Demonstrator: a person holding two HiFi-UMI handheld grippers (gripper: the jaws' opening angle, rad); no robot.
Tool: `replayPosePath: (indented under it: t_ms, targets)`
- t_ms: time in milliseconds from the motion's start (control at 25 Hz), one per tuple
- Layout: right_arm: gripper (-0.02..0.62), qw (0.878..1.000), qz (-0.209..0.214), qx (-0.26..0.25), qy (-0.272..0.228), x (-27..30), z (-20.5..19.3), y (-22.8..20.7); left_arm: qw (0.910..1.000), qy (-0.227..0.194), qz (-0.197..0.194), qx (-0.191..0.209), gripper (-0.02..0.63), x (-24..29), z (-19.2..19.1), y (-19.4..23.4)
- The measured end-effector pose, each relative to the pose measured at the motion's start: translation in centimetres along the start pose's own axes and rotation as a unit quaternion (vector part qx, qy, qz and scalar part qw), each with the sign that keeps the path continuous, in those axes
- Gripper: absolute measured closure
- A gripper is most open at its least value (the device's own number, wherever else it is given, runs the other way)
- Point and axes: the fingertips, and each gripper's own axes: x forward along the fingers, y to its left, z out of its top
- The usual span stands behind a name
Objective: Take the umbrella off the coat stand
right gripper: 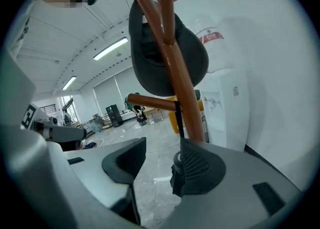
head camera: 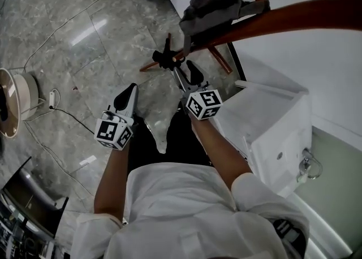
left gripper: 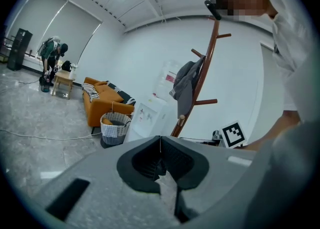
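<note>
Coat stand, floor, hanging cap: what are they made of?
Coat stand: probably wood, with a smooth reddish-brown varnish; painted metal is possible. Floor: glossy grey stone or marble-look tile, showing veins, seams and reflections. Cap: dark grey cloth, matte and softly folded.

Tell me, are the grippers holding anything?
Nothing is held. The left gripper is shut empty; the right gripper is open, with the umbrella hanging beside one pad, unclamped.

Grey tiled floor (head camera: 96, 54); coat stand (head camera: 220, 61).
</note>
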Motion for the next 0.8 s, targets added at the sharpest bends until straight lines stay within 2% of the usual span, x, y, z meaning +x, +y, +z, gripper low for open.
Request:
replayPosePath:
  t_ms: [280, 800]
  targets:
    - [0.379, 0.999, -0.032, 0.006, 0.019, 2.1, -2.8, -2.9, 0.9999, 0.0, -0.013, -0.01, 0.589, 0.7, -1.6, -1.0]
    - [0.377, 0.996, -0.072, 0.005, 0.056, 5.0, -6.3, -5.5, 0.9998, 0.01, -0.002, -0.016, 0.589, -1.0, -3.0, 0.3]
